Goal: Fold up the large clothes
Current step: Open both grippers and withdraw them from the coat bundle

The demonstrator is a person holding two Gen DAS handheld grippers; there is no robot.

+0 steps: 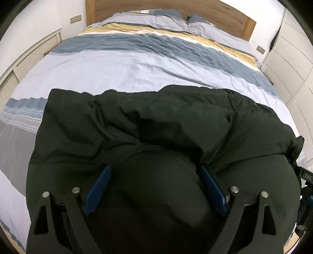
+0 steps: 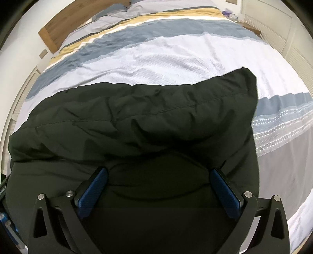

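A large, puffy black jacket (image 1: 148,125) lies folded over itself across the near part of the bed and fills the lower half of both views. My left gripper (image 1: 154,168) is open, its blue pads (image 1: 97,193) spread wide, and a bulge of black fabric lies between and under them. In the right wrist view the same jacket (image 2: 148,115) shows a stitched seam and a raised far-right corner. My right gripper (image 2: 158,170) is also open, with its blue pads (image 2: 227,193) wide apart over the fabric. I cannot tell whether either pad touches the cloth.
The bed (image 1: 121,66) has a striped duvet in pale blue, slate blue, yellow and white, with pillows (image 1: 156,19) against a wooden headboard (image 1: 232,17). White louvred cupboards (image 1: 33,56) run along the left and white wardrobes (image 1: 289,58) along the right. Part of the other gripper (image 1: 307,187) shows at the right edge.
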